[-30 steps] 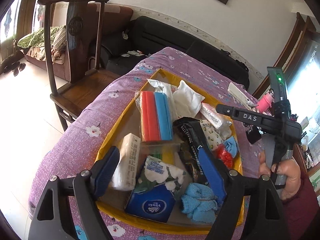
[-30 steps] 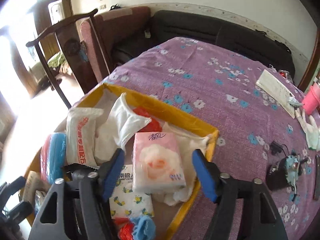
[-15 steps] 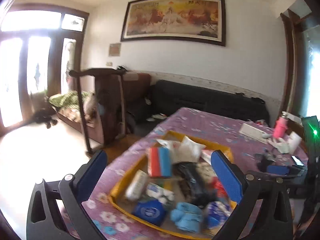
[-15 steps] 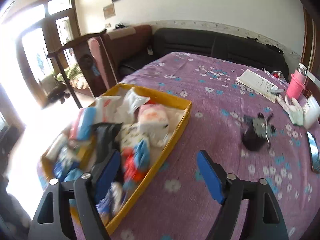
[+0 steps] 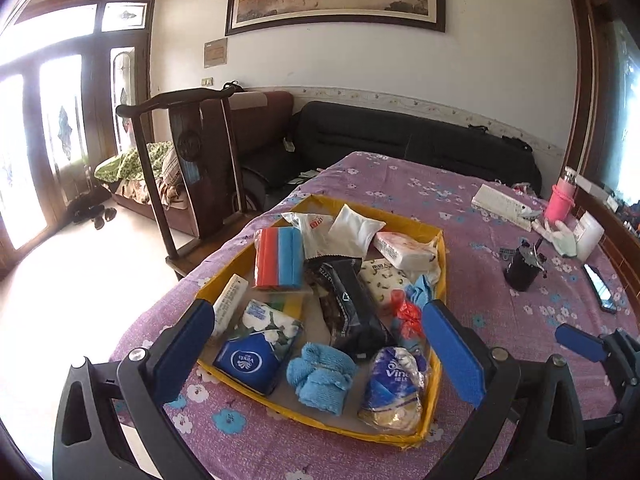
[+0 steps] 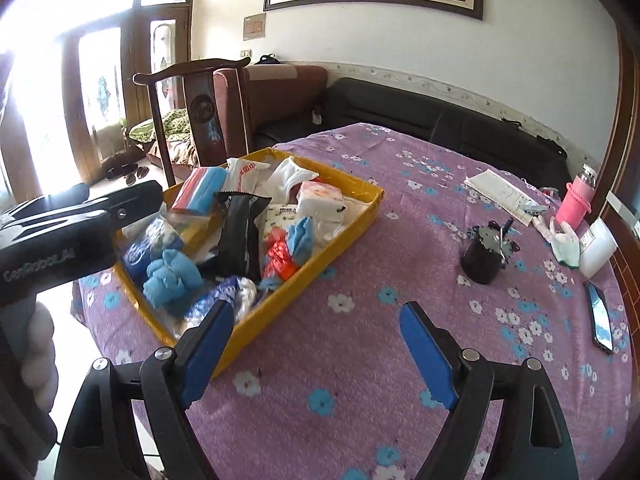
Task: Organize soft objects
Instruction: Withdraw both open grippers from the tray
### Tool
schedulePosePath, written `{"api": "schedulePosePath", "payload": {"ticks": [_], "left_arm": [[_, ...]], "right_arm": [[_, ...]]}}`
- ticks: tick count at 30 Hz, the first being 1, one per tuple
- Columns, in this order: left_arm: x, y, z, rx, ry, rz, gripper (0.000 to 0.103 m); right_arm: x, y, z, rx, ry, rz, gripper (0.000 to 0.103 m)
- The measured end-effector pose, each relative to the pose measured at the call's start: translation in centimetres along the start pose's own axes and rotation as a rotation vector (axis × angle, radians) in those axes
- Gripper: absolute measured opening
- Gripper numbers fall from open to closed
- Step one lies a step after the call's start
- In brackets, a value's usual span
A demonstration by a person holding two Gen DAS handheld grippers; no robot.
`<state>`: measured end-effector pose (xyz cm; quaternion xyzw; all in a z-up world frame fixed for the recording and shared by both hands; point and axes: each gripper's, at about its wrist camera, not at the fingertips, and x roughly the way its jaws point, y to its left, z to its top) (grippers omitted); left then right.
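1. Against the earlier frames, both grippers have drawn back from the yellow tray. A second ago each hung close over its contents; now the whole tray and much of the room show in both views.
2. The left gripper stands wide apart and holds nothing; a second ago its pads were narrower, low over the black pack.
3. The right gripper is also wide and empty. It had straddled the pink tissue pack, which now lies free at the tray's far side.
4. The soft things all lie inside the tray: a blue towel and a tissue roll at the near edge, a red-and-blue sponge pack toward the far left, white pouches at the far end.
5. Right of the tray, on the purple cloth, stand a black cup, a pink bottle, papers and a phone, well apart from it.
6. A wooden chair stands beyond the tray's left side.
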<state>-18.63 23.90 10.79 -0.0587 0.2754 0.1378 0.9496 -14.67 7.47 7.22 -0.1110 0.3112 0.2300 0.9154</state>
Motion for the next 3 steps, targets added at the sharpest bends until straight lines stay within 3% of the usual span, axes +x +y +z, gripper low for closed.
{"api": "schedulePosePath", "payload": {"ticks": [3], "left_arm": [[-0.3, -1.5, -0.1, 0.035, 0.009, -0.011, 0.103]], "right_arm": [[-0.9, -1.9, -0.5, 0.039, -0.011, -0.01, 0.089]]}}
